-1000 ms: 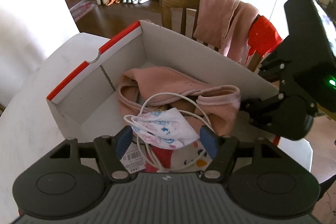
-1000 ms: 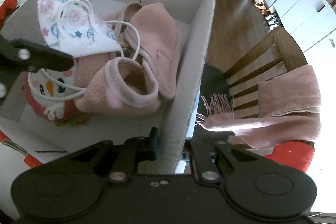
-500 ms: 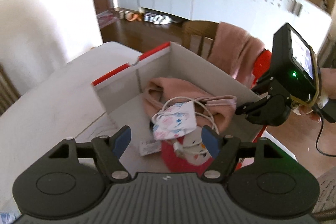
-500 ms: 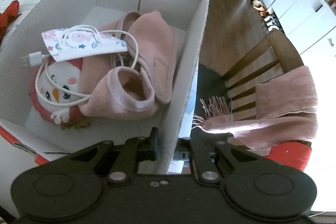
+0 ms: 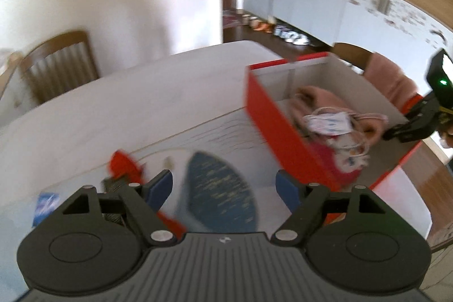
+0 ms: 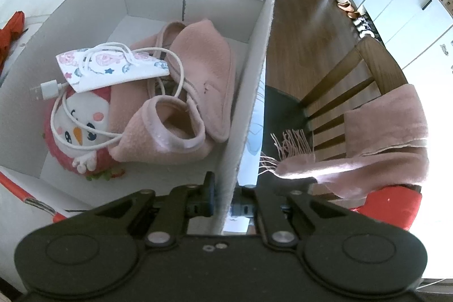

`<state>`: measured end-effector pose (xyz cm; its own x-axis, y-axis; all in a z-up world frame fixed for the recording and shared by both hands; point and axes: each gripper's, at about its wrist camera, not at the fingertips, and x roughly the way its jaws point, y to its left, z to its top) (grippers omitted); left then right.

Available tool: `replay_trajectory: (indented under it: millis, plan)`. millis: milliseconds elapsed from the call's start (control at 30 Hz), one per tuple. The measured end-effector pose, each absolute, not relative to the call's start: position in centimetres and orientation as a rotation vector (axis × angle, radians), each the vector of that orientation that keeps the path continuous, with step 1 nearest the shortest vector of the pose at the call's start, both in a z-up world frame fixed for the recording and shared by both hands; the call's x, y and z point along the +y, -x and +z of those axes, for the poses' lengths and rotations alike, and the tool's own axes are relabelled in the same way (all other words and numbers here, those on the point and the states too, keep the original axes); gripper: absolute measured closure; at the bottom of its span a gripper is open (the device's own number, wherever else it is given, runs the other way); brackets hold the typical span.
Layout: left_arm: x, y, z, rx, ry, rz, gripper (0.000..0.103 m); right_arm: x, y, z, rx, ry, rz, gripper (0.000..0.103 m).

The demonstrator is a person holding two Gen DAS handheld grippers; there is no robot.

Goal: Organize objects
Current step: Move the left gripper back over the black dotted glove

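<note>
Two grippers are in play. Left gripper (image 5: 223,186) is empty, its jaws wide and just opened further, nothing between them. Directly ahead of it and slightly below lies a blue insole (image 5: 220,188) on the table (image 5: 113,109), long axis running away from the gripper toward the far table edge, so the open jaws straddle its width. In my judgement this is the next item, and the left hand is the nearer. A red item (image 5: 123,164) lies just to its left; blur prevents identification.

Right gripper (image 6: 223,201) is clamped narrow on the box (image 6: 249,92) wall, steadying it. Box contents: pink slippers (image 6: 198,75), a printed mask (image 6: 113,67) resting on top, a white cable (image 6: 65,104) and a penguin toy (image 6: 76,129). The box stands to the insole's right.
</note>
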<state>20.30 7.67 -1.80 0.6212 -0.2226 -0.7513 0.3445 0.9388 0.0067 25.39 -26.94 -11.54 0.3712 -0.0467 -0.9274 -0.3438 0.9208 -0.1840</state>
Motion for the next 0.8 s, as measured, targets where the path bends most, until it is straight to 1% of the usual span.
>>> replay_trajectory:
  millis: [367, 800]
  plan:
    - [16.0, -19.7, -5.5, 0.913, -0.13, -0.108, 0.023, -26.6, -25.2, -11.6, 1.199, 0.368, 0.173, 0.096]
    - [19.6, -21.3, -11.4, 0.997, -0.149, -0.12, 0.023, -26.5, -25.6, -11.7, 1.219, 0.369, 0.15, 0.094]
